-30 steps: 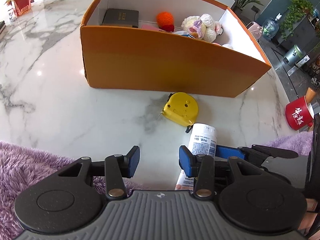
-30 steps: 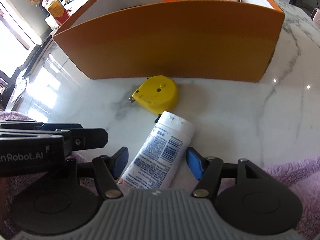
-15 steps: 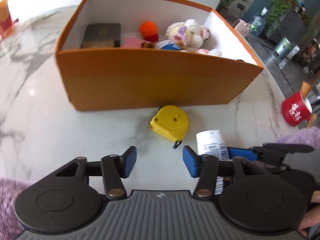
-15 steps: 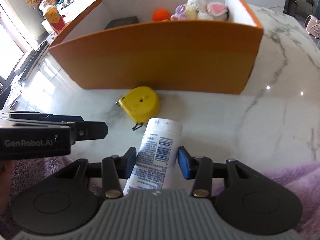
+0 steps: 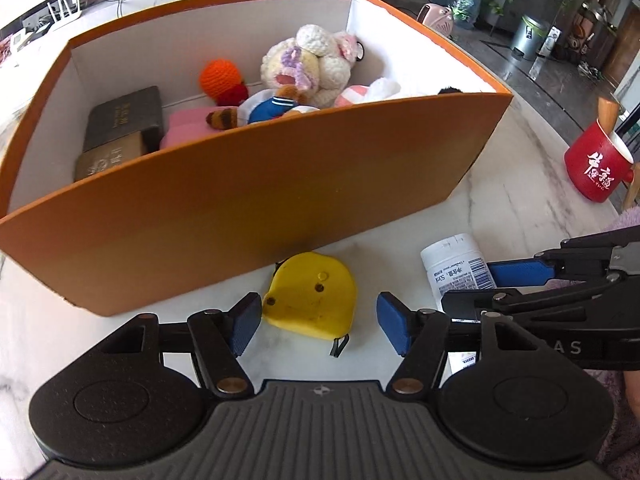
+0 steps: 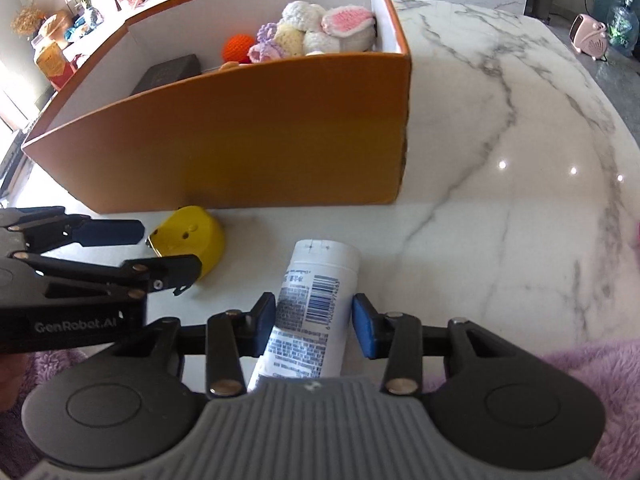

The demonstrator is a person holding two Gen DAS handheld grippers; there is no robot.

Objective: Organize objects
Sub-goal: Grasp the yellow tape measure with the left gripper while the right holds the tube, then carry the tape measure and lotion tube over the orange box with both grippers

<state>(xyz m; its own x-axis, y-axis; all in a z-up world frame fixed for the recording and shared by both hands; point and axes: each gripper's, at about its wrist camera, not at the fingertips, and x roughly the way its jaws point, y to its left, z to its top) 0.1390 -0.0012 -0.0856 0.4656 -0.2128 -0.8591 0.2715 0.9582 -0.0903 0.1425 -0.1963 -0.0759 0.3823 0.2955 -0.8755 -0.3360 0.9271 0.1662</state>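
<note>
Mostly packed already, with soft toys (image 5: 308, 68) and dark books (image 5: 120, 132) inside orange box (image 5: 256, 200), but outside on marble: yellow tape measure (image 5: 312, 296) between opening left gripper (image 5: 318, 322) jaws, white bottle (image 6: 316, 304) between closing right gripper (image 6: 314, 326) pads, seemingly touching.

1. Left gripper (image 5: 318, 322): tilted steeply down, jaws opening, pads wide apart, pressing on nothing.
2. Right gripper (image 6: 314, 322): tilted steeply down, jaws closing, both pads pressed against one item.
</note>
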